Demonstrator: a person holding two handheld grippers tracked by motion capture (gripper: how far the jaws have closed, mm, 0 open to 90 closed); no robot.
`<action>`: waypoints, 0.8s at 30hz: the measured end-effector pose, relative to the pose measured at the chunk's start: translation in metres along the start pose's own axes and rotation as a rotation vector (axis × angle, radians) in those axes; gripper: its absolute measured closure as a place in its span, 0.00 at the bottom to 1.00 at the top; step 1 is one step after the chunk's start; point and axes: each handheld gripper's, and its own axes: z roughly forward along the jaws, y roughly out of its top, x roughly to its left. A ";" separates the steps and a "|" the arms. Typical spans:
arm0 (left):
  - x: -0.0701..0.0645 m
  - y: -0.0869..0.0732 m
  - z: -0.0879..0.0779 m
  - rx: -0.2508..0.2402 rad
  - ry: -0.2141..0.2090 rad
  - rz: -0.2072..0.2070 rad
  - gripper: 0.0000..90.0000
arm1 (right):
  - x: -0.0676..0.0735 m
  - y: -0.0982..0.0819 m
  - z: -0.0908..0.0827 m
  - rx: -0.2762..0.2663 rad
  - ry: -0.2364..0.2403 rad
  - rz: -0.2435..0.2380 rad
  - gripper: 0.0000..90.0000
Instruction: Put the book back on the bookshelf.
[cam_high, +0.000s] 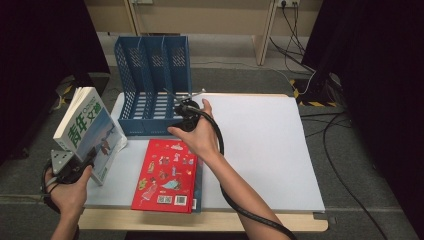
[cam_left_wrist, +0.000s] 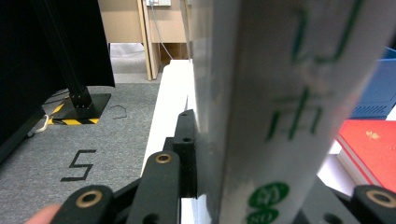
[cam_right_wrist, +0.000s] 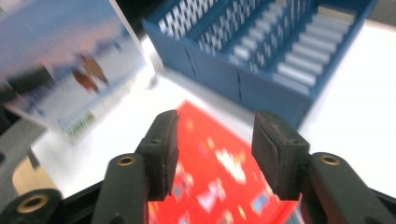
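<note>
High cam overhead; tong cams close, blurry, sharing red book (cam_right_wrist: 219, 177).

My left hand (cam_high: 70, 192) is sitting low at the near left corner, forearm coming up from the bottom edge, wrist tipped so the left gripper (cam_high: 82, 162) is pointing up and away from me. Its black fingers (cam_left_wrist: 187, 140) are pressing flat against what they are clamping. My right arm is reaching diagonally forward, the hand (cam_high: 200, 132) wrapped around the right gripper (cam_right_wrist: 212, 140), cable looping past the wrist. Its two black fingers (cam_right_wrist: 163, 140) are standing apart, pointing downward, with nothing pinched between them.
</note>
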 end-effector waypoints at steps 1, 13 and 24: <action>0.001 -0.001 -0.001 -0.003 -0.002 -0.002 0.81 | -0.004 -0.003 0.000 0.016 -0.014 0.002 0.53; 0.003 0.000 -0.001 -0.012 -0.010 0.003 0.80 | -0.029 -0.024 0.002 0.086 -0.052 0.035 0.55; 0.004 0.028 -0.001 -0.120 -0.025 -0.008 0.75 | -0.048 -0.052 -0.010 0.069 -0.058 0.075 0.62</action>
